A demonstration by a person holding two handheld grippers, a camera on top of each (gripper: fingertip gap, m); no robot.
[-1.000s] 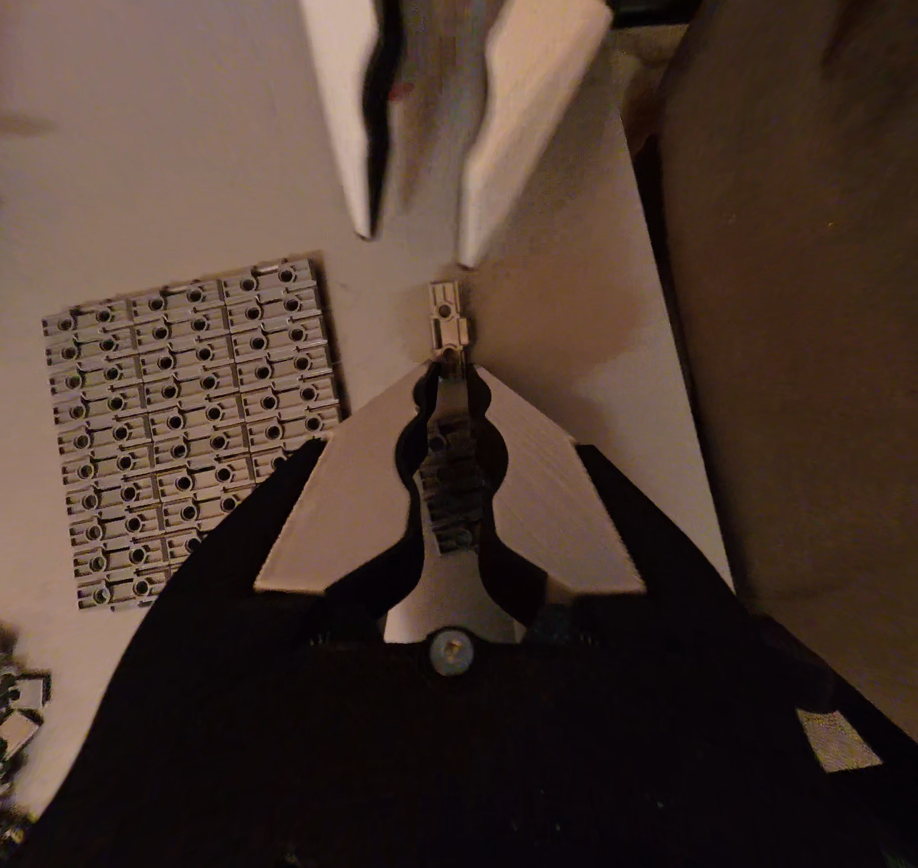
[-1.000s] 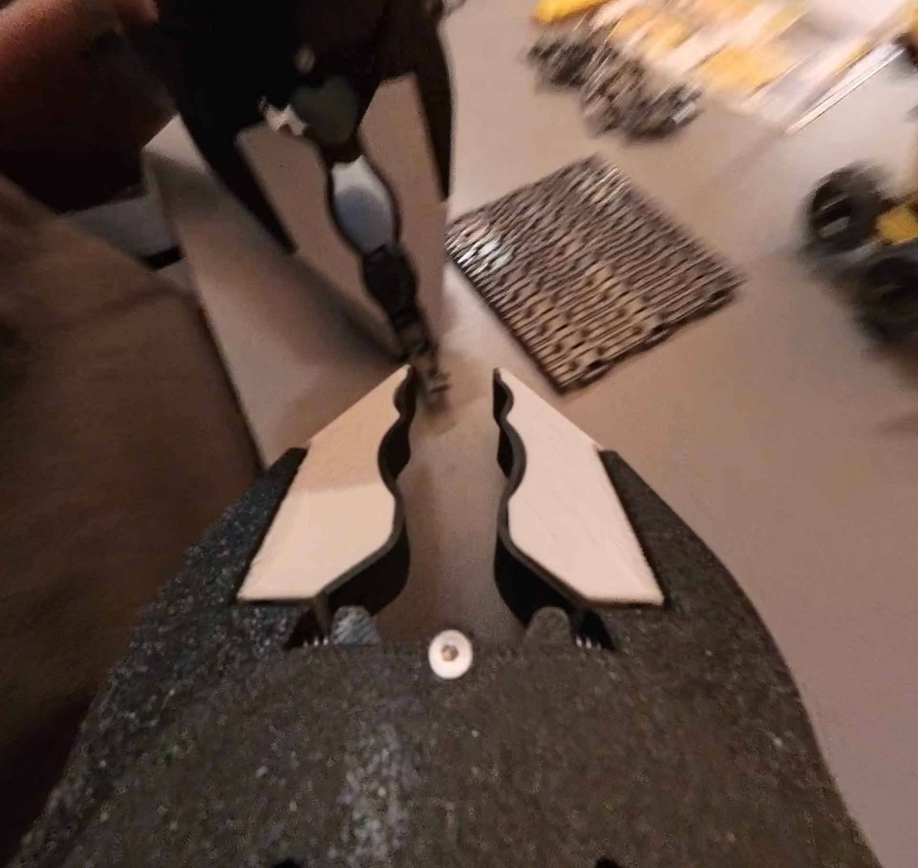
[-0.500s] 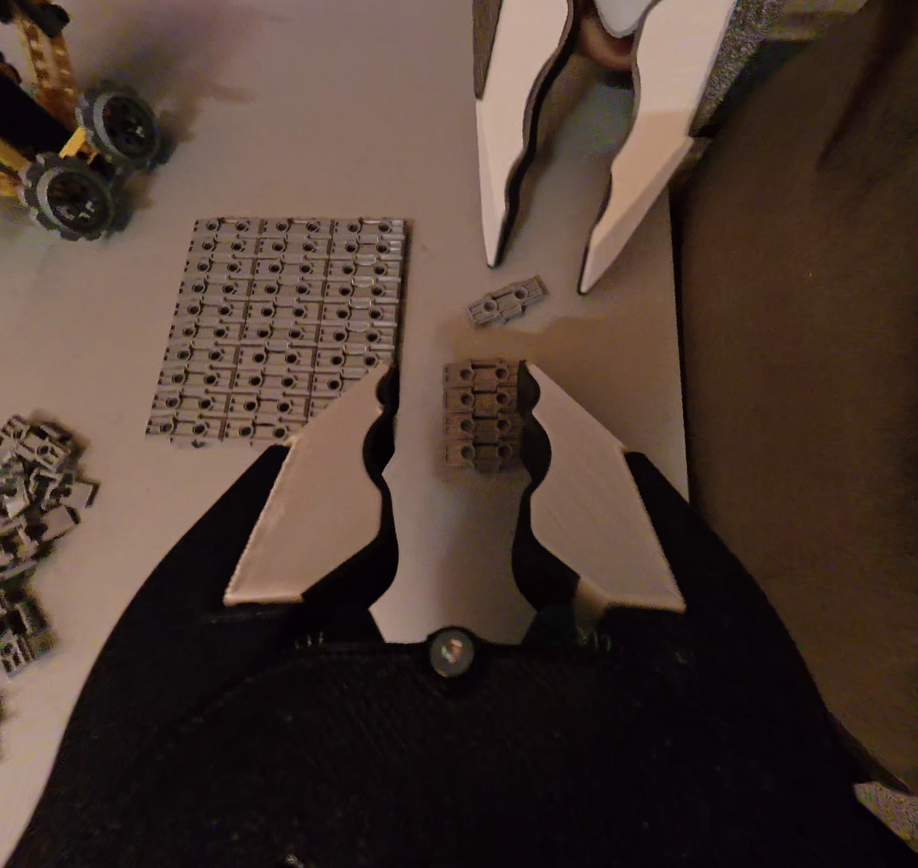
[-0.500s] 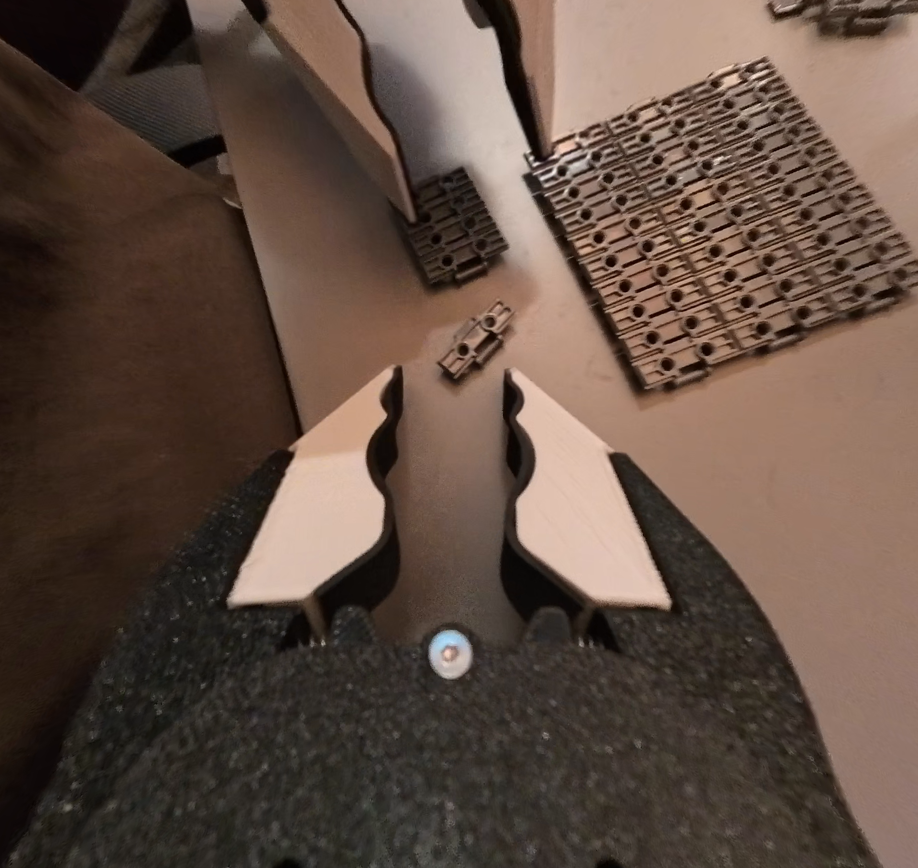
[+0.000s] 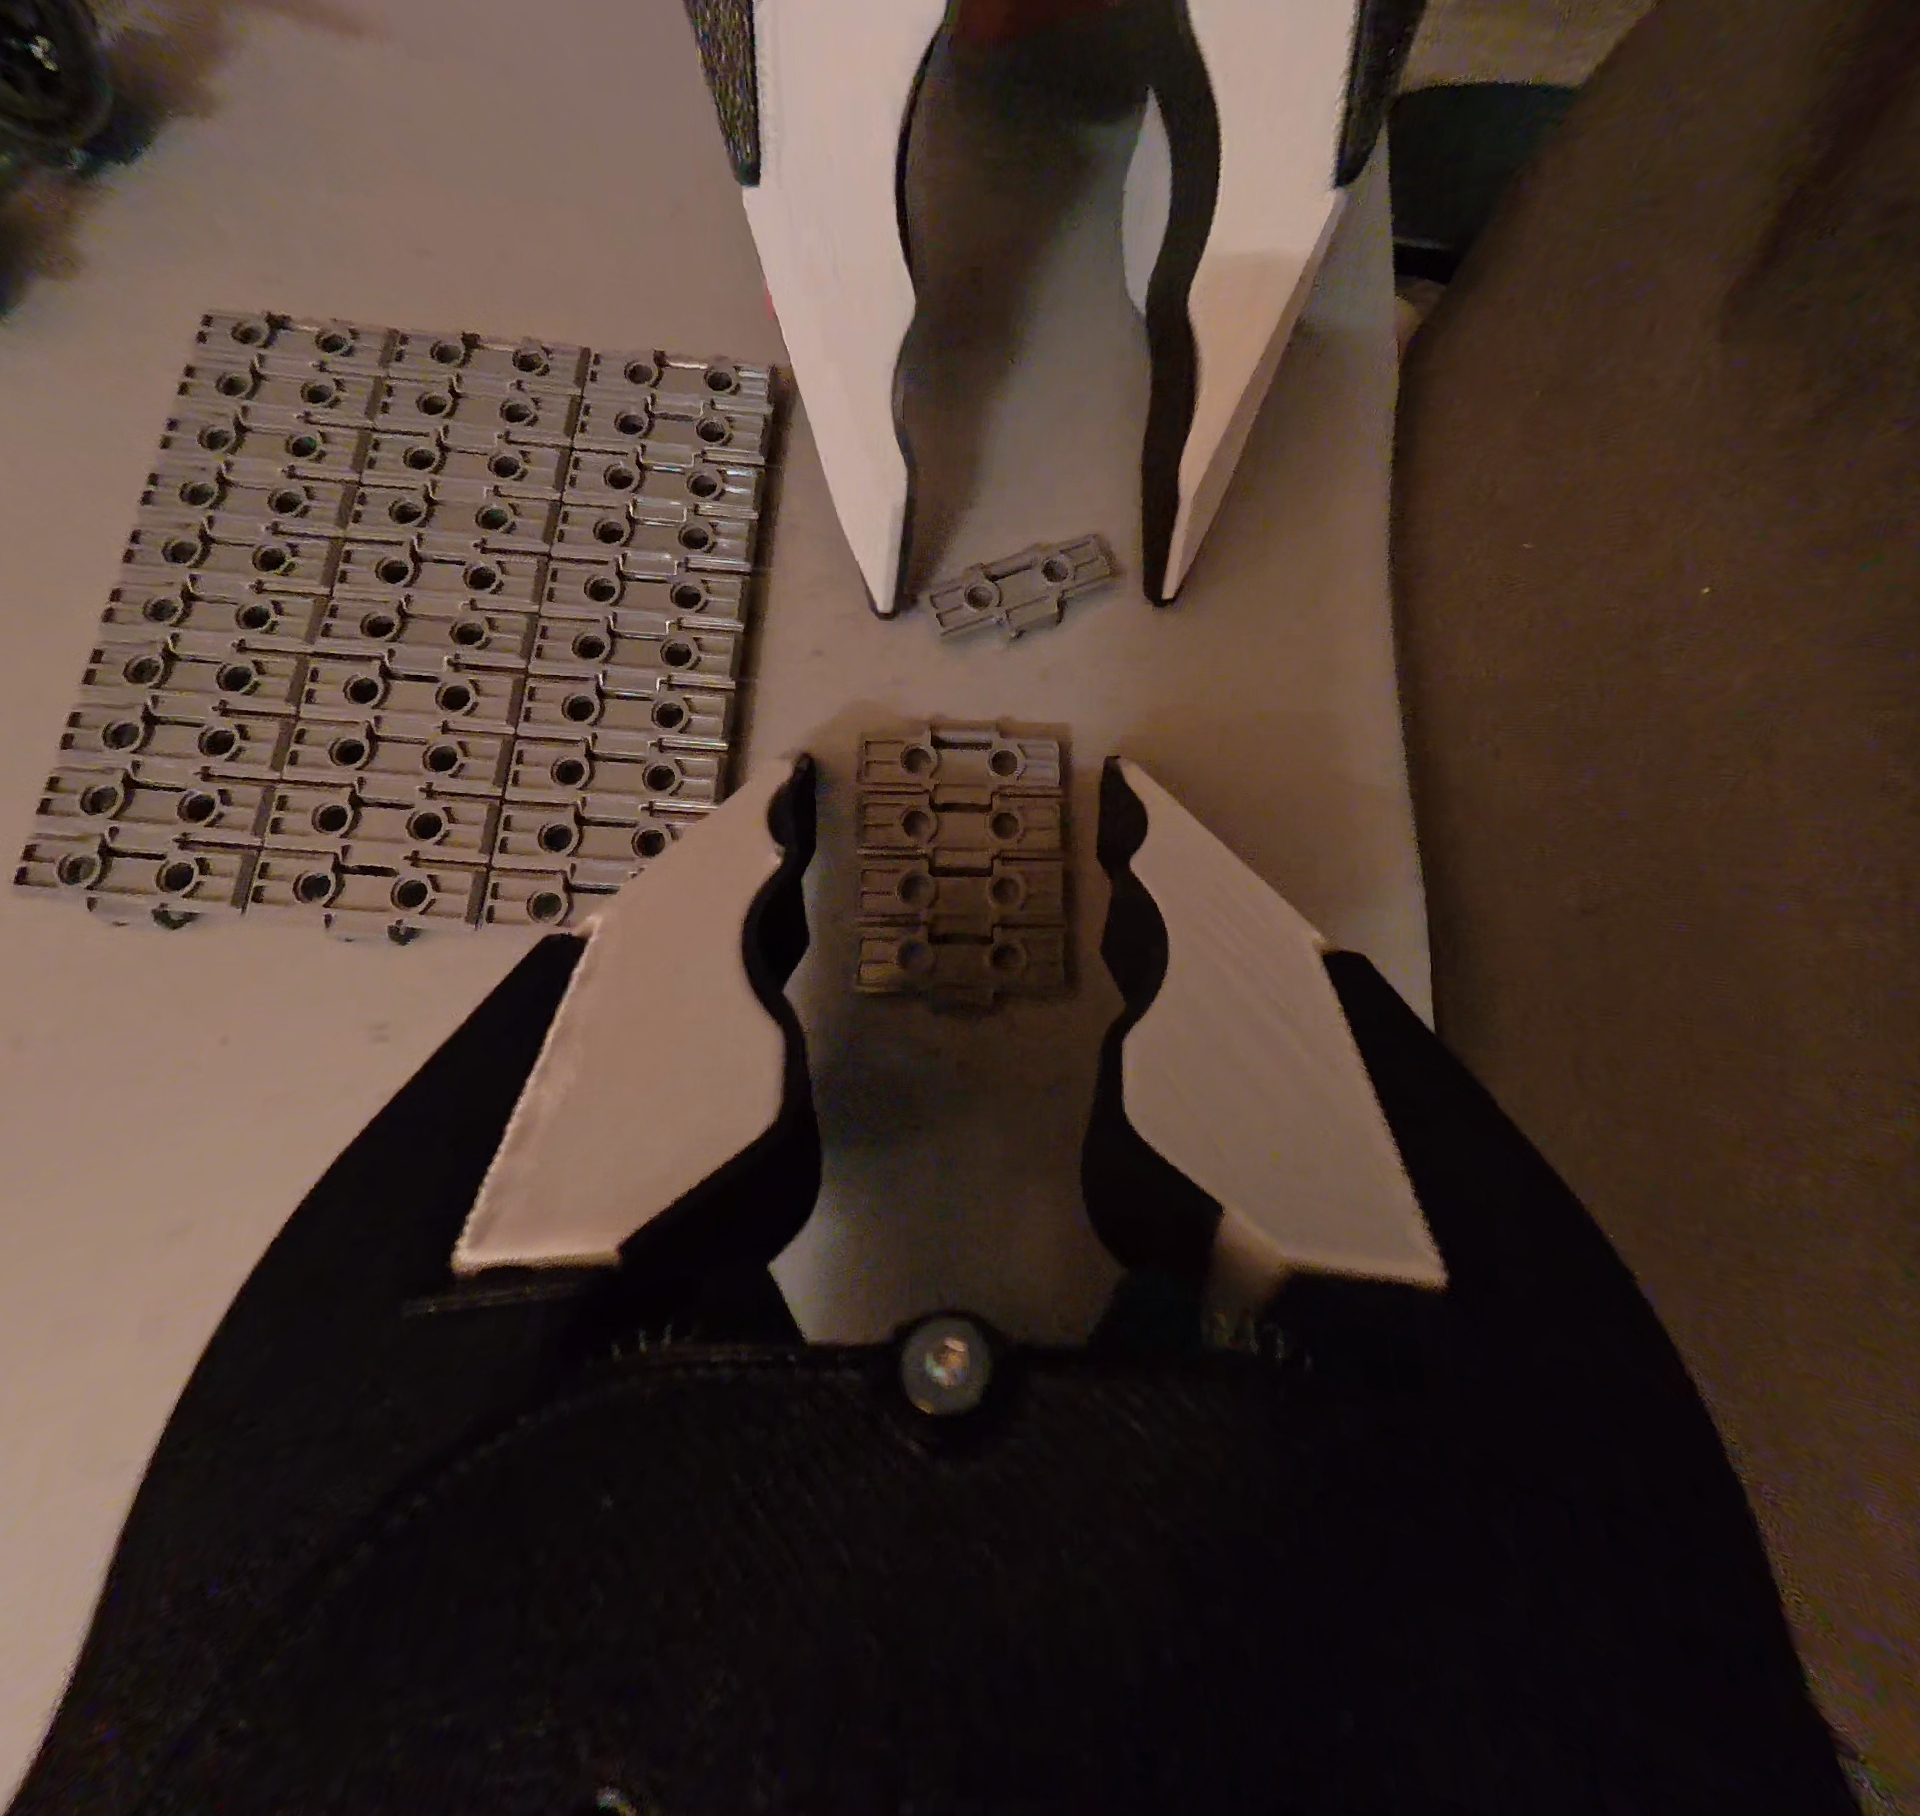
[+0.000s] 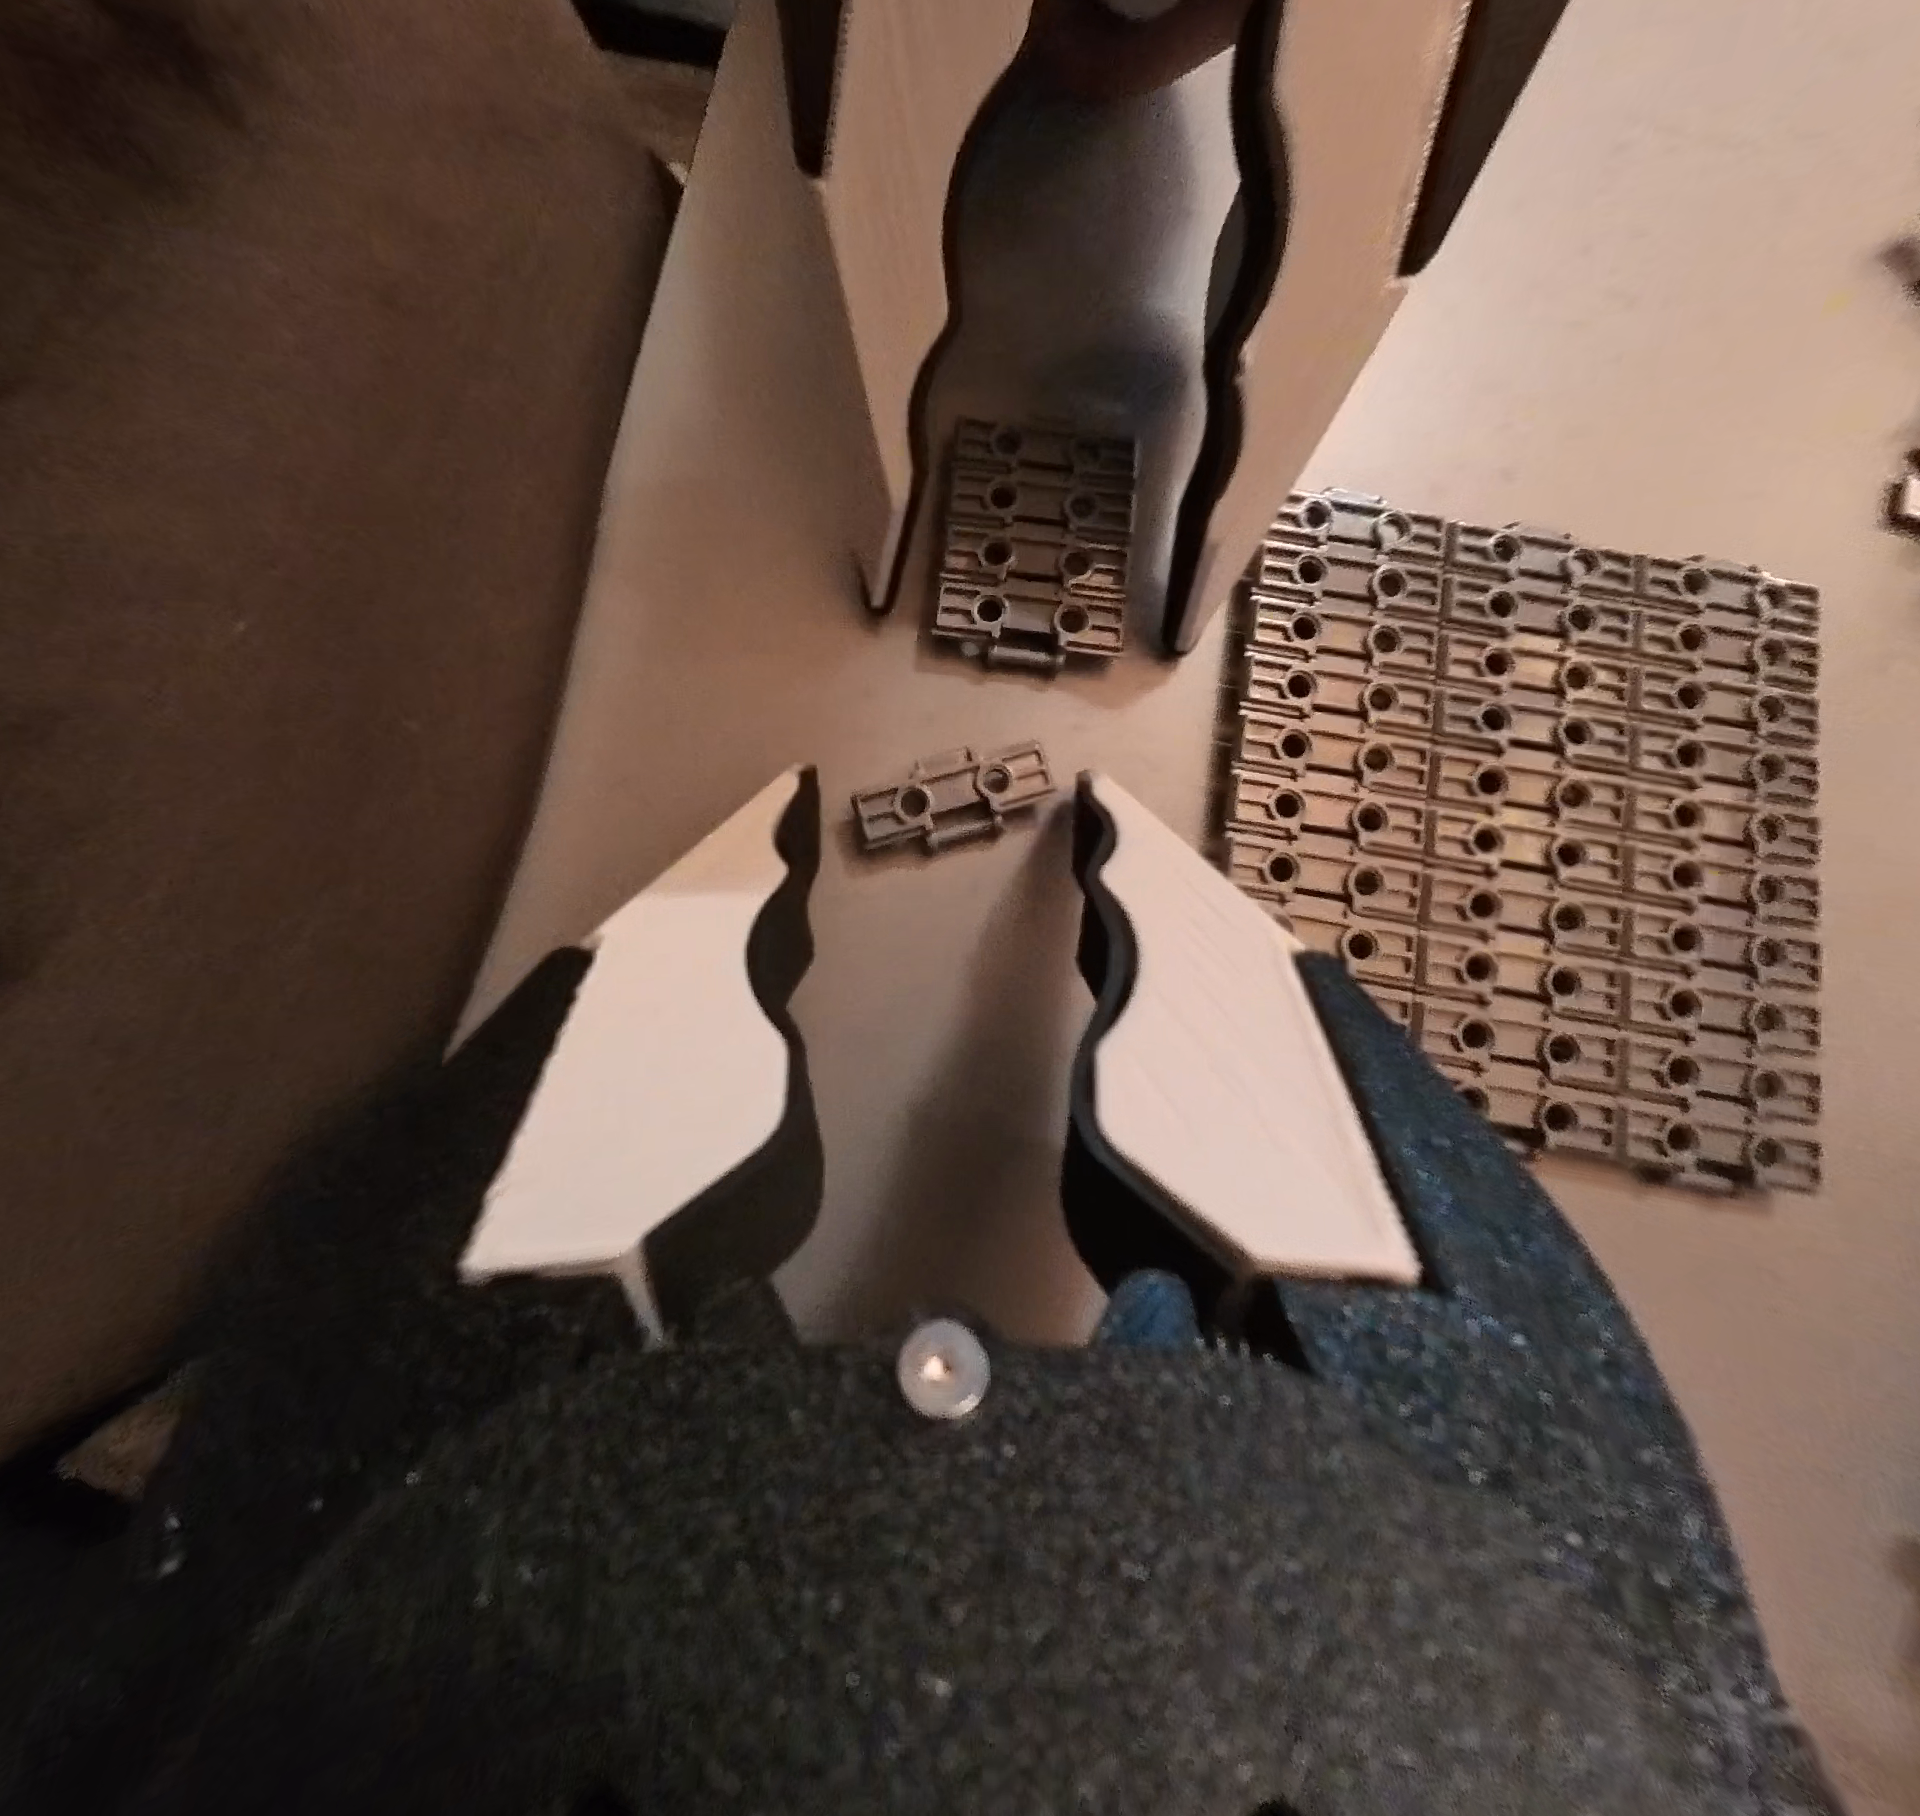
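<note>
A short strip of several joined grey track links (image 5: 961, 862) lies flat on the pale table (image 5: 312, 1091). My left gripper (image 5: 956, 764) is open and empty, with one fingertip on each side of the strip and not touching it. A single loose grey link (image 5: 1023, 587) lies just beyond the strip. My right gripper (image 6: 943, 779) is open and empty, and its tips straddle that link (image 6: 951, 798). The grippers face each other: the right gripper (image 5: 1023, 603) shows in the left wrist view, and the left gripper (image 6: 1029, 623) around the strip (image 6: 1034, 551) shows in the right wrist view.
A large square mat of joined grey links (image 5: 416, 623) lies beside the strip and also shows in the right wrist view (image 6: 1527, 831). A brown upholstered surface (image 5: 1662, 831) borders the table edge close to both grippers. A dark wheel (image 5: 42, 93) sits at the far corner. The grippers are tip to tip, or close to it. From either gripper's tips it is about 20 cm to the dark wheel (image 5: 42, 93).
A second ago my left gripper was shut on the strip, holding it up. It has laid the strip down and opened. The single link now lies apart, and the right gripper has closed in around it.
</note>
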